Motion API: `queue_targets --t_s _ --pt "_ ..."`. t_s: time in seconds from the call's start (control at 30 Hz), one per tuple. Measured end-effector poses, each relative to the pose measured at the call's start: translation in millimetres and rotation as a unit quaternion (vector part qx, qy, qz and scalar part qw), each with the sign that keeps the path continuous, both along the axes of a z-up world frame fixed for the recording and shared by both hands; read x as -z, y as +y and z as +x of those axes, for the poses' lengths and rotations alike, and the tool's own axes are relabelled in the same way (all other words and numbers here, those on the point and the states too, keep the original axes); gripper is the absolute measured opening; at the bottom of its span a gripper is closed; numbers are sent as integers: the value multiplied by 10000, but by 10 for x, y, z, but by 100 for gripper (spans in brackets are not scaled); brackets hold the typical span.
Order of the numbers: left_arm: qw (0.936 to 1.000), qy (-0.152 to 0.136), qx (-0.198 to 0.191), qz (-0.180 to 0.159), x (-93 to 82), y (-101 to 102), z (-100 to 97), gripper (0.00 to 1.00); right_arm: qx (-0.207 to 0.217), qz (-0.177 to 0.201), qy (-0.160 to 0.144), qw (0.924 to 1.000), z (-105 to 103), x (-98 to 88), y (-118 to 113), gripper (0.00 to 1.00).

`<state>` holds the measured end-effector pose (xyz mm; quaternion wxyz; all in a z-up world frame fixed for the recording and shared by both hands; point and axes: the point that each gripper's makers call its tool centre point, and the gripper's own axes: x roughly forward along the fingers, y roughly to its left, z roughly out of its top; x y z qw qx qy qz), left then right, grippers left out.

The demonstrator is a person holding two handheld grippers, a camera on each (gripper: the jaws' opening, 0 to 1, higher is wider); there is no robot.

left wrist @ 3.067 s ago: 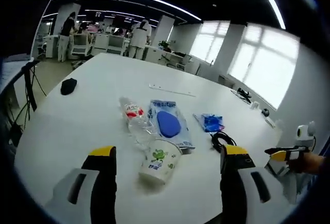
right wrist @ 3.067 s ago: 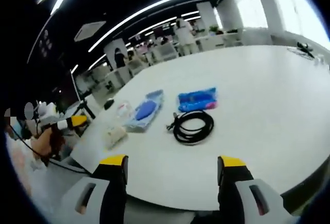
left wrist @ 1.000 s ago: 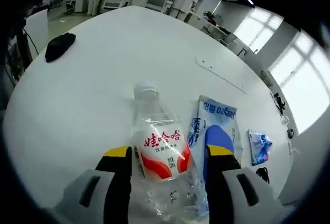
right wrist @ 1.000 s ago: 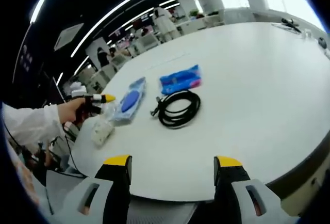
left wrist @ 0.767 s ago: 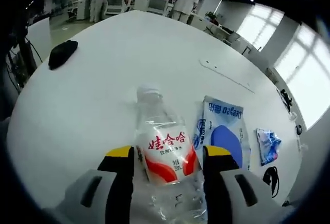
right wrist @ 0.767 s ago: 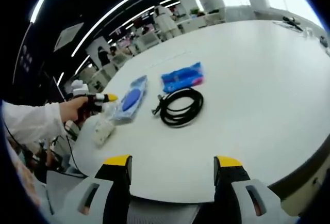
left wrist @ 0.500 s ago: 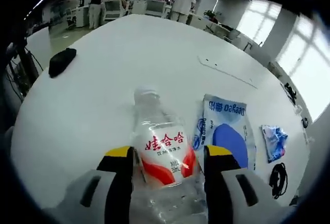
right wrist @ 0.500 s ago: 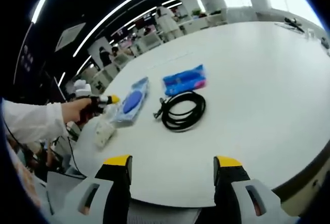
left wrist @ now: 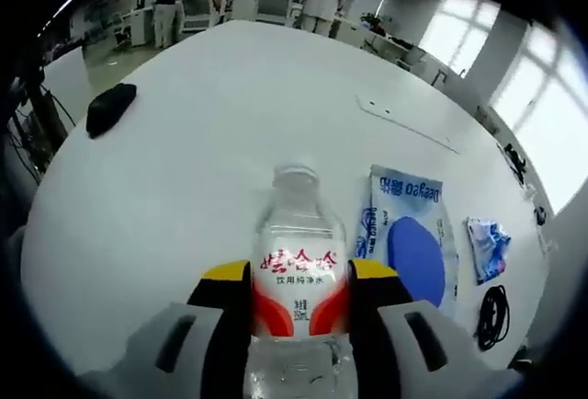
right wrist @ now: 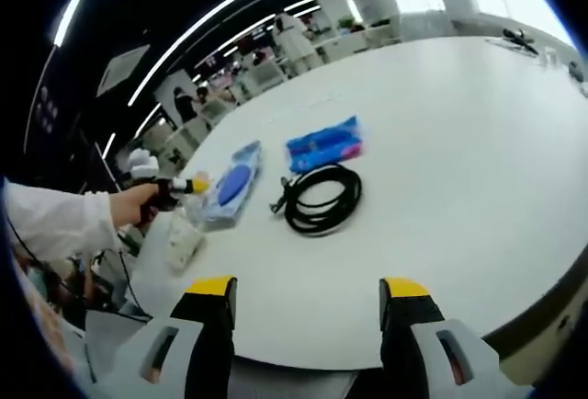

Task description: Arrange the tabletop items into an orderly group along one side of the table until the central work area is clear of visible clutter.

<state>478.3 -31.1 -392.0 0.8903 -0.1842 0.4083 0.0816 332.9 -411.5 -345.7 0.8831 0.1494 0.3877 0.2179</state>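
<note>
- A clear water bottle (left wrist: 299, 275) is clamped between the left gripper (left wrist: 299, 279) jaws, cap pointing forward.
- The right gripper (right wrist: 305, 290) is held wide; a black cable coil (right wrist: 321, 200) lies ahead.

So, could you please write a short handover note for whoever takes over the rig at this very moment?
Left gripper: shut on the clear water bottle, cap pointing away from the camera.
Right gripper: open, holding nothing, hovering off the near edge of the white table.
On the table: blue-and-white pouch, small blue packet, coiled black cable, paper cup on its side near the table edge, and a black object far off to the side.
Done: the bottle is gripped.
Left: set the bottle down along one side, then gather the pouch, packet, cable and cup beside it.
</note>
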Motion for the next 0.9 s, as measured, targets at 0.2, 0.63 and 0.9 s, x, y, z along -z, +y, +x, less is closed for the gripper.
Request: queue_targets --t_s 0.2,0.63,0.9 --pt "9995 -242 164 80 -164 2 -104 37 -78 20 -113 9999 69 -62 44 64" --pt "9951 -937 249 199 -641 139 -290 37 -401 91 -321 9986 59 -191 231 63" --pt "9920 -1194 170 361 -799 408 -227 38 -281 107 -357 9989 -26 -207 150 62"
